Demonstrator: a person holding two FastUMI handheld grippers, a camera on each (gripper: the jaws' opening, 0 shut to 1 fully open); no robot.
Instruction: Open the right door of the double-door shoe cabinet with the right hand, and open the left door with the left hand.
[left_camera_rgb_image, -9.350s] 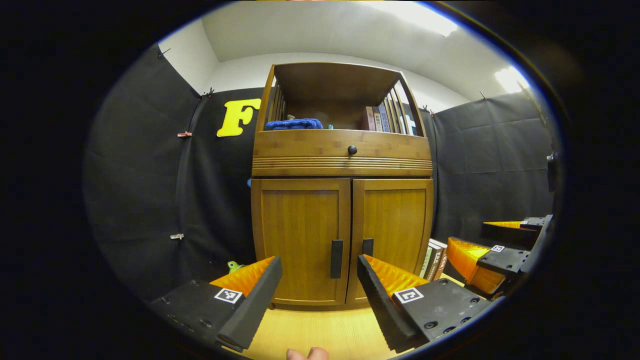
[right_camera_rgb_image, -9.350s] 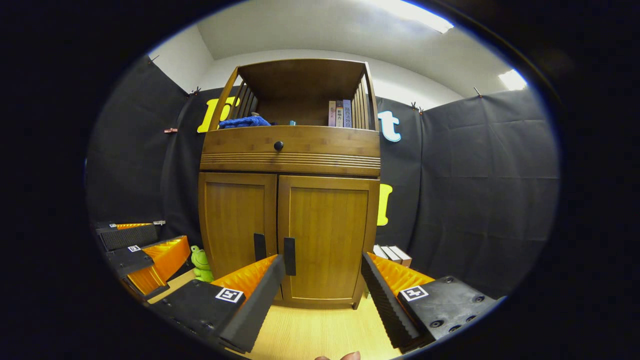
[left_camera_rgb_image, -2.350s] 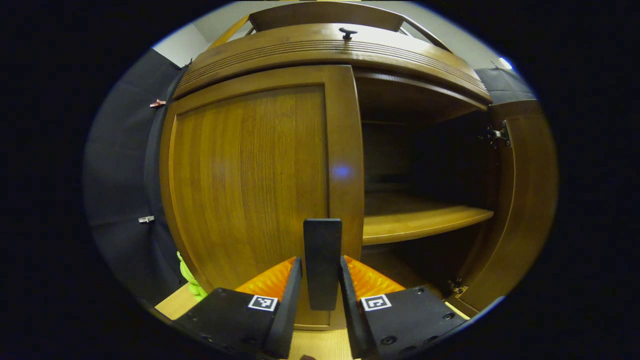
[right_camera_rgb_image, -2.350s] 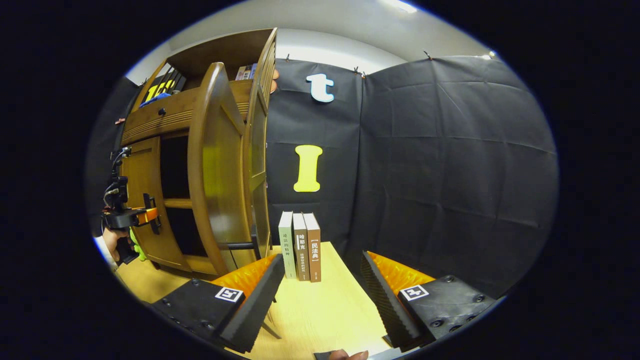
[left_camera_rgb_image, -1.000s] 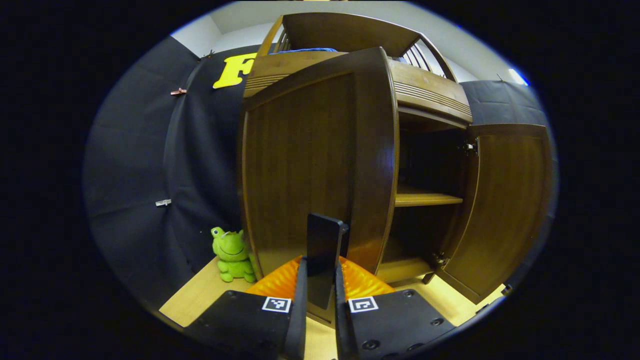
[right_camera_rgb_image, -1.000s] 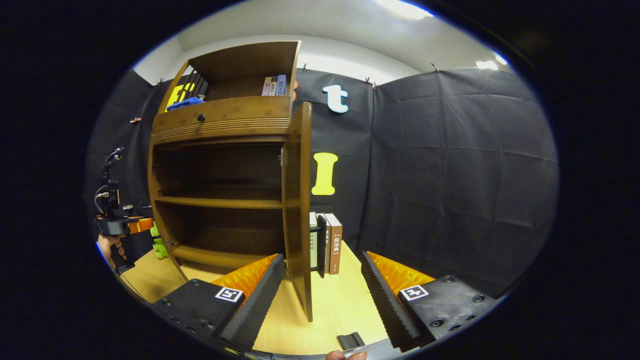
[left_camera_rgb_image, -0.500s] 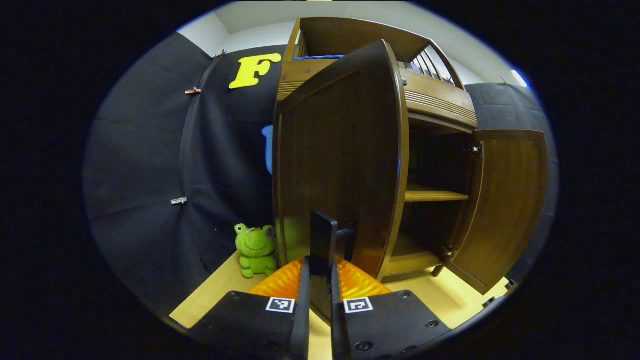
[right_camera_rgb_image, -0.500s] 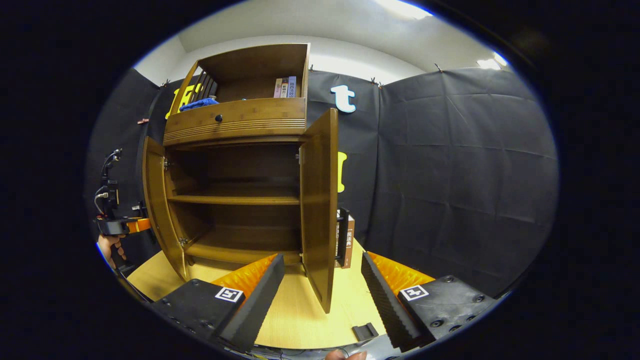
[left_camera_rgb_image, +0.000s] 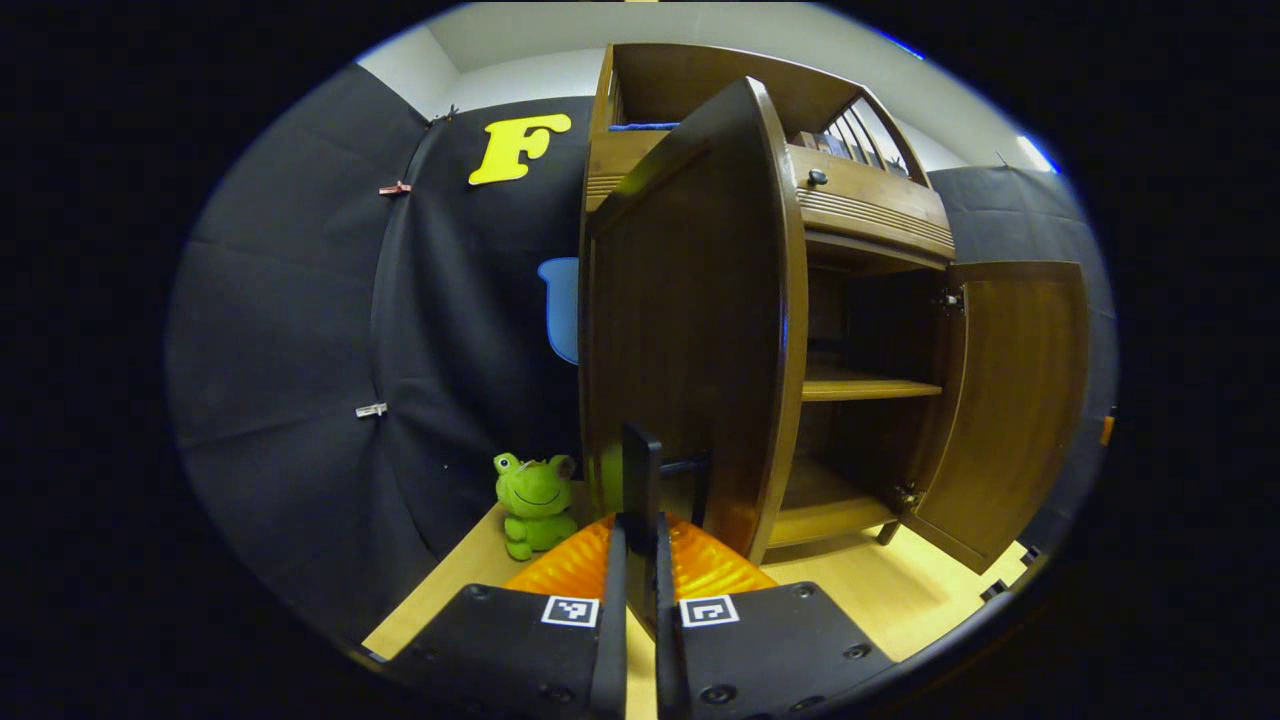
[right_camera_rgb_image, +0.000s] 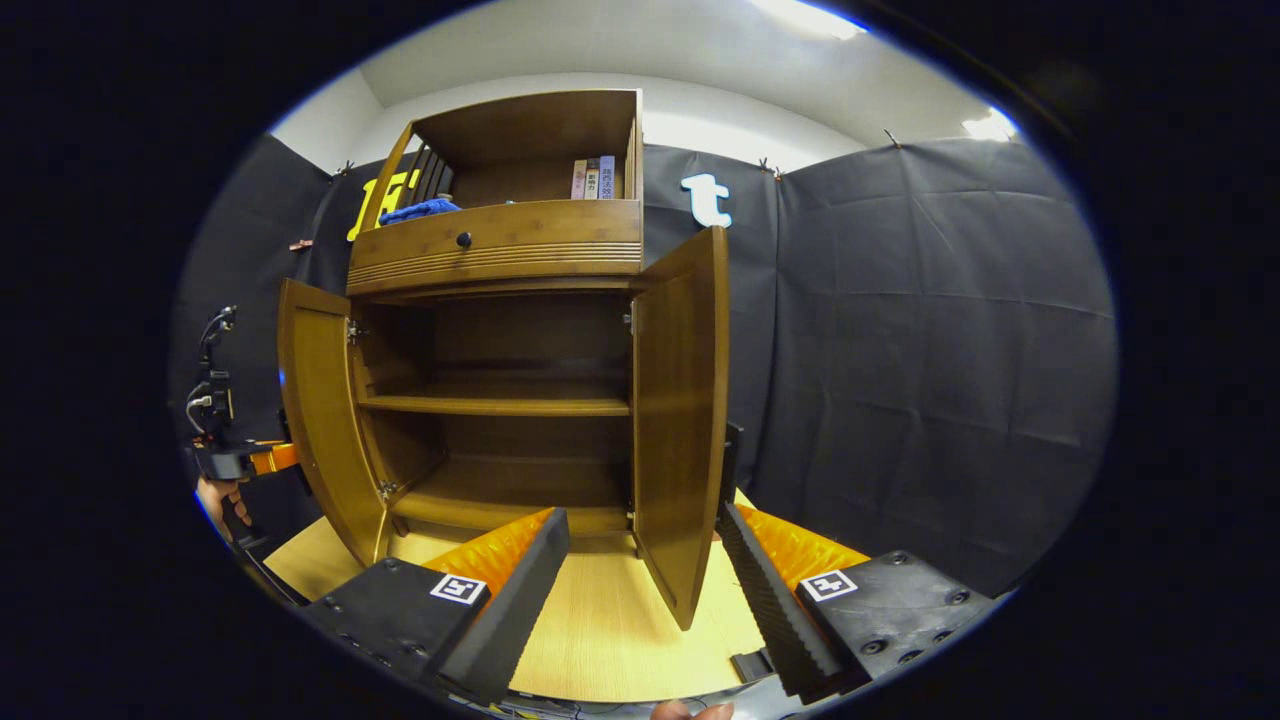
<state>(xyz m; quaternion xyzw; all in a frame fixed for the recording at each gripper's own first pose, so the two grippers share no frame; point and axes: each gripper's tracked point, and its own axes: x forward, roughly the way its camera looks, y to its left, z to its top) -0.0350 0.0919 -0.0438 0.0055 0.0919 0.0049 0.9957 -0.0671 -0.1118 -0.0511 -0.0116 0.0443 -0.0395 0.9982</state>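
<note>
We see the left gripper (left_camera_rgb_image: 638, 600) with its jaws clamped on the left door's handle (left_camera_rgb_image: 640, 478), a dark vertical bar; gripping it there, far from the hinge, gives the hand leverage to swing the left door (left_camera_rgb_image: 700, 320) out. That door stands wide, nearly edge-on to this camera, so we judge the pull is at or near its end.

The right gripper (right_camera_rgb_image: 645, 580) has its jaws wide apart and holds nothing. The right door (right_camera_rgb_image: 682, 420) stands open just ahead of it, lower edge between the fingers but untouched, which fits a hand that is done with its door.

The cabinet (right_camera_rgb_image: 500, 250) sits on a pale wooden floor (right_camera_rgb_image: 600, 640) against the black cloth wall, both lower compartments exposed, with a bare shelf (right_camera_rgb_image: 495, 405) inside.

View differences: the left gripper view gives the grip on the handle up close, plus a green frog toy (left_camera_rgb_image: 535, 500) on the floor just beside the cabinet. The right gripper view gives both doors at once, the left one (right_camera_rgb_image: 320, 420) included, and at far left the other gripper with a hand (right_camera_rgb_image: 222, 492) below it, too small to read the grip. It also gives the blue cloth (right_camera_rgb_image: 418, 211) and books (right_camera_rgb_image: 592, 177) on top.
</note>
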